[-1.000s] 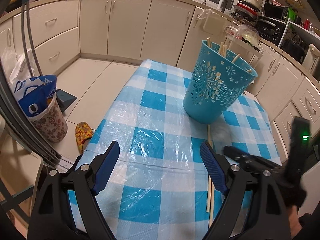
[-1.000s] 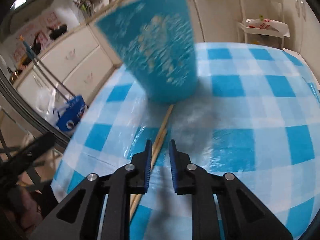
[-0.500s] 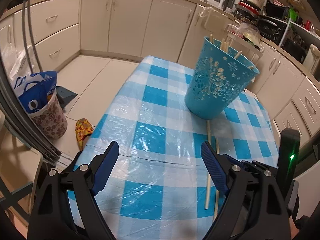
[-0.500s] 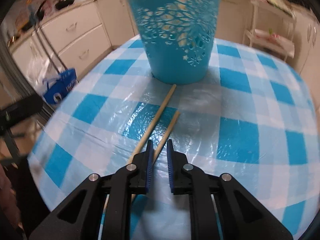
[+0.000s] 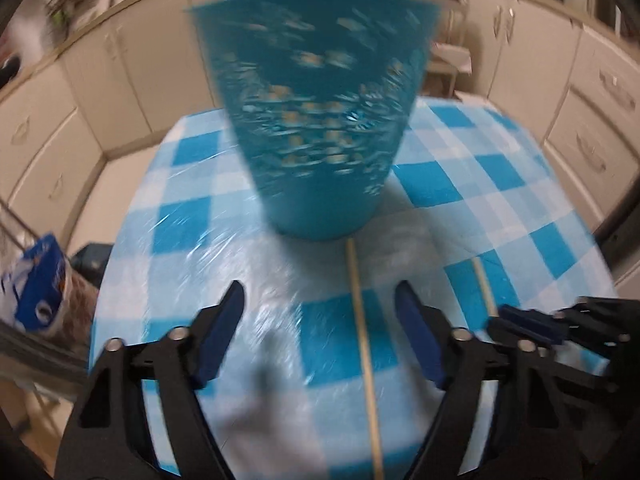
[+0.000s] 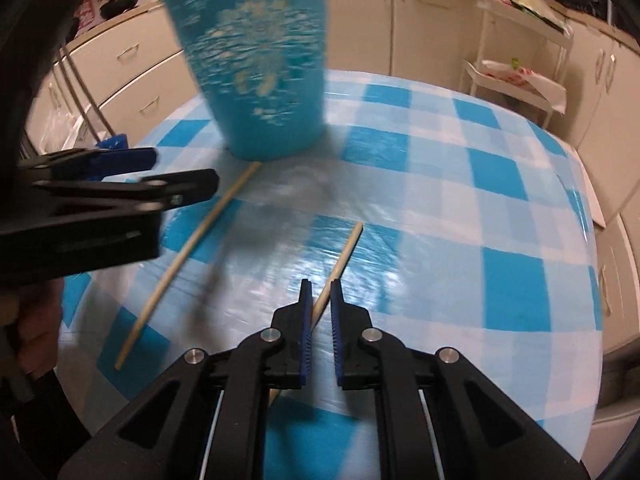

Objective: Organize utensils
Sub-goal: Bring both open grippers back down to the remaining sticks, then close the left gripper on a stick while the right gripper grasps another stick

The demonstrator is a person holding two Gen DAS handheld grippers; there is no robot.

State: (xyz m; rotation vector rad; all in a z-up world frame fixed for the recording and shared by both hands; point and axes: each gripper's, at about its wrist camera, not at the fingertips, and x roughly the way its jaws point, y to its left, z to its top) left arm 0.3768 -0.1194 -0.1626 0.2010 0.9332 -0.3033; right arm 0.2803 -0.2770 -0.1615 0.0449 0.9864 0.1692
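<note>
A blue cut-out basket [image 5: 320, 120] [image 6: 260, 80] holding several chopsticks stands on the blue-checked tablecloth [image 5: 432, 184]. Two loose wooden chopsticks lie in front of it. My left gripper [image 5: 320, 320] hovers over one chopstick [image 5: 362, 340] [image 6: 192, 248]; its jaws are closing with the stick between them, pads apart from it. My right gripper [image 6: 320, 300] is shut on the second chopstick [image 6: 348, 248] near its lower end, the tip pointing towards the basket. The left gripper [image 6: 120, 176] shows at the left of the right wrist view, and the right gripper [image 5: 528, 326] at the right of the left wrist view.
The table's near edge runs just below both grippers. Cream cabinets [image 6: 360, 12] line the walls. A white rack [image 6: 520, 80] with bags stands beyond the table's far right. A blue and white bag [image 5: 36, 280] sits on the floor at the left.
The left gripper swung right and down over the left chopstick, and its jaws narrowed. The right gripper closed on the other chopstick and carried it to the right, away from its pair.
</note>
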